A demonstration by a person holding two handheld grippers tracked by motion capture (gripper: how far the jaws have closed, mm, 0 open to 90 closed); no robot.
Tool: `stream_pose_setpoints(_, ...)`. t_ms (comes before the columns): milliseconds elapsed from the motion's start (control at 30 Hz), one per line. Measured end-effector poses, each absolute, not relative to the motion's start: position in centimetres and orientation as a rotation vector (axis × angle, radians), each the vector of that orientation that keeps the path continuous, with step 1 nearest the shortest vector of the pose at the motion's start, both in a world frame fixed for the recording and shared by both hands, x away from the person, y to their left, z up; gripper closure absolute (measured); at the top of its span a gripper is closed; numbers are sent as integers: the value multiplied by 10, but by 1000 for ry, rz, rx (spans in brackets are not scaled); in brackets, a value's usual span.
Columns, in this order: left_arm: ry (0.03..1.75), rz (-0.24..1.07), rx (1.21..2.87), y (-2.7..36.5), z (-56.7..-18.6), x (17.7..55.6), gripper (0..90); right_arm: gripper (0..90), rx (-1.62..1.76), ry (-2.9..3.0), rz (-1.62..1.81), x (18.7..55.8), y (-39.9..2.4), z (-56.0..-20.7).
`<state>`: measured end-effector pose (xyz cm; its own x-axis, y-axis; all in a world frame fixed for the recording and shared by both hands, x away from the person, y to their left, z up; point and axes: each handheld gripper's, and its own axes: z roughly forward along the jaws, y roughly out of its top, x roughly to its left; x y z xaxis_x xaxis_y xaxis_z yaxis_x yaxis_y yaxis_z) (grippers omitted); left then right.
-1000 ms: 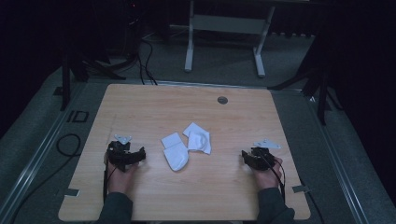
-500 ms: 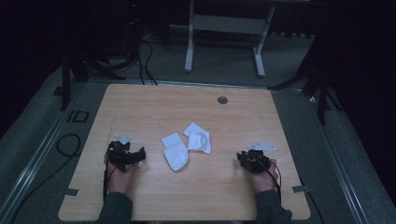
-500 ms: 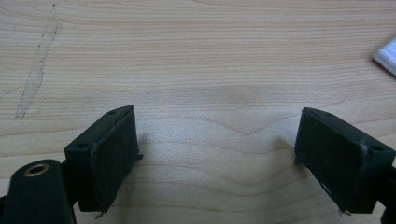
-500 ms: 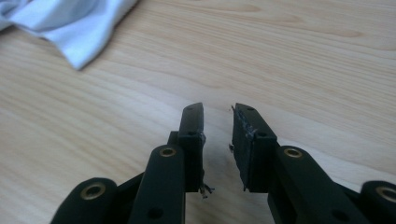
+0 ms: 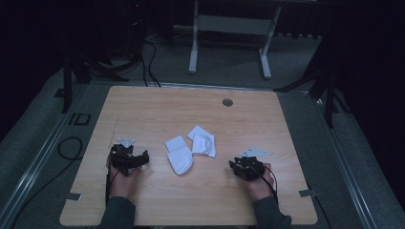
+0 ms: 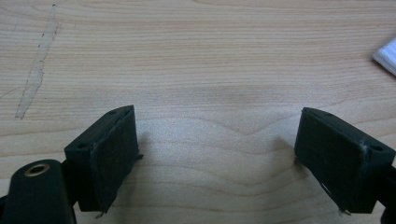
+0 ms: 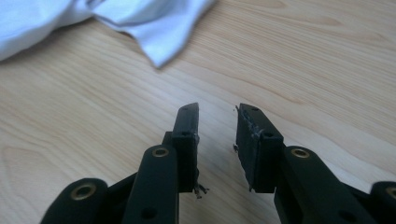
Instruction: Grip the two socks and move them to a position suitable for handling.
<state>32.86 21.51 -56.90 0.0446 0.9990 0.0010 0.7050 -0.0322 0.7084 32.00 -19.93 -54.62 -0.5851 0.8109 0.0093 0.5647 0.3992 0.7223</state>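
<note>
The right tool point(image 5: 237, 166) has moved nearer the two white socks point(image 5: 191, 150) at the counter point(image 5: 153, 109) centre, jaws just reopened slightly and empty, while the left tool point(image 5: 138, 160) waits wide open.

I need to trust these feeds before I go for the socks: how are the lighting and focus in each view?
High view: dim, surroundings nearly black, the table lit evenly, the socks small and soft-edged. Left gripper view: bright, wood grain sharp, left tool casting soft shadows. Right gripper view: the white cloth is slightly blurred and near overexposed, right tool crisp.
</note>
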Motion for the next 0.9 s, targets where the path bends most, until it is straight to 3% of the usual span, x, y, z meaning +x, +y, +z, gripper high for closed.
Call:
stream_pose_setpoints(433, 1708, 711, 1796, 215, -569, 328, 136, 717, 1038, 2405, 991, 318, -166, -541)
stream_pose_setpoints(900, 1708, 711, 1796, 215, -569, 328, 136, 891, 936, 2464, 1019, 321, -134, -537)
